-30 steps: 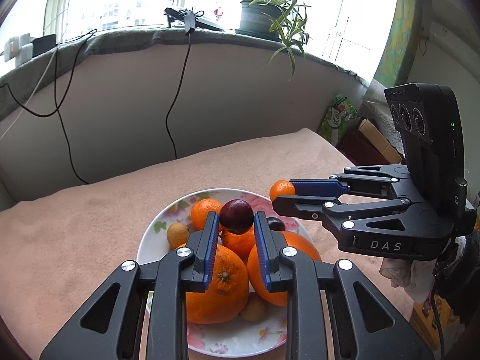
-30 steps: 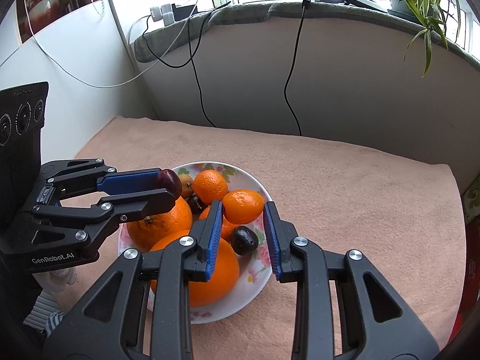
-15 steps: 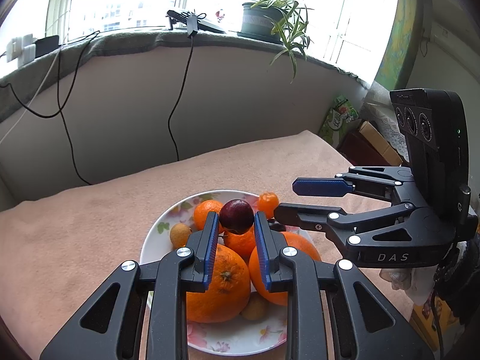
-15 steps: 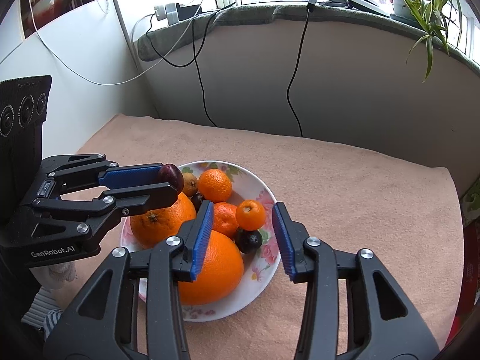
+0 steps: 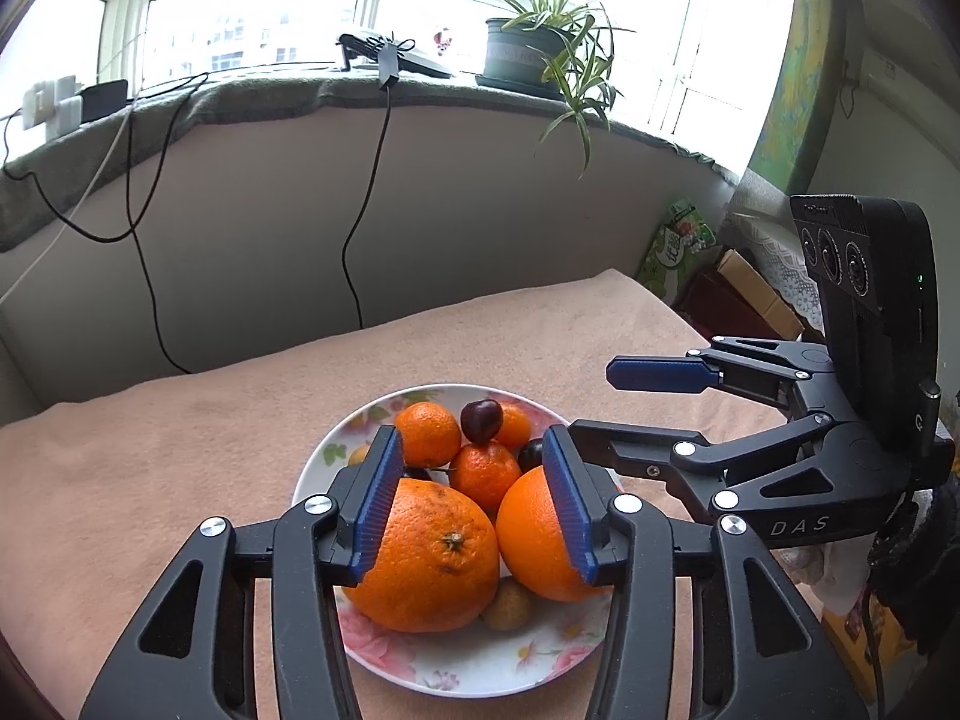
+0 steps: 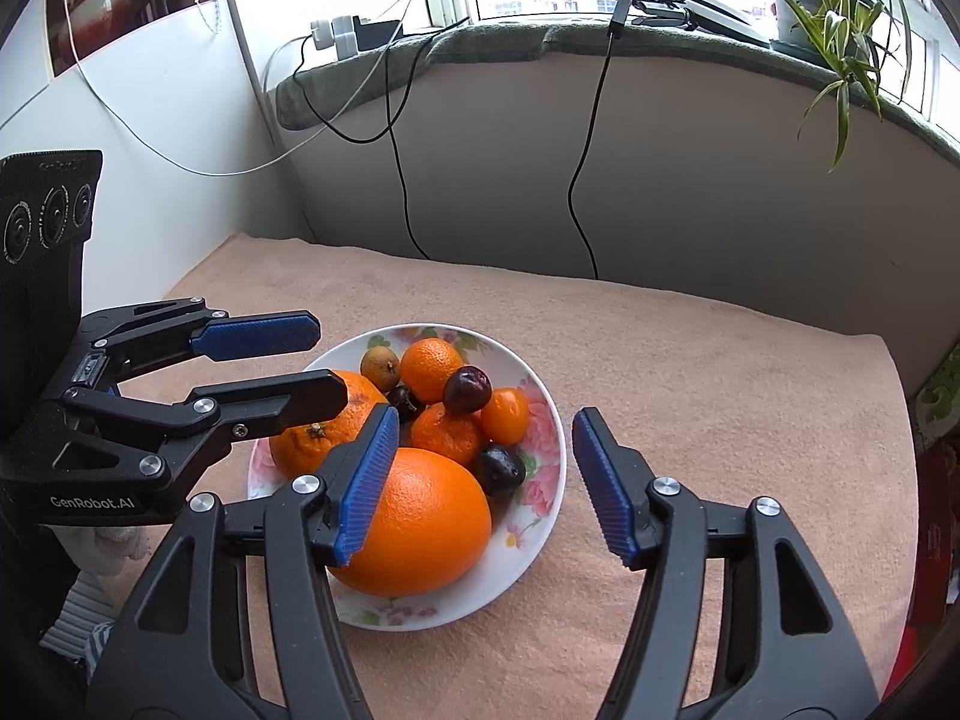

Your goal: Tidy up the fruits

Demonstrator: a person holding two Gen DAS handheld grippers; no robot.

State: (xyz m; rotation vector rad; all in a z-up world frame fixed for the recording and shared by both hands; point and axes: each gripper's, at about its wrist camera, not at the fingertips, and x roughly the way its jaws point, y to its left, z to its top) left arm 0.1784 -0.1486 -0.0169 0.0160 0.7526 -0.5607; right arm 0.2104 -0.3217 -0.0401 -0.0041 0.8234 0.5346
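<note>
Both the left gripper [image 5: 468,498] and the right gripper [image 6: 486,480] hover over the plate [image 6: 540,516], jaws opening and empty; a plum [image 6: 467,388] tops the oranges [image 6: 414,522].

A peach-coloured cloth [image 6: 690,372] covers the table right up to a low grey wall [image 5: 480,198]. Along the wall's top runs a sill draped in grey-green fabric [image 5: 252,90], under a bright window [image 5: 252,18]. A potted spider plant [image 5: 528,48] sits on the sill, its leaves drooping over the edge. Near it lies a flat white device [image 6: 708,3] with a black cable [image 5: 360,240] hanging down the wall to the table. White chargers [image 5: 51,108] sit at the sill's far end. A green packet [image 5: 678,246] and a cardboard box [image 5: 756,288] lie beyond the table.
</note>
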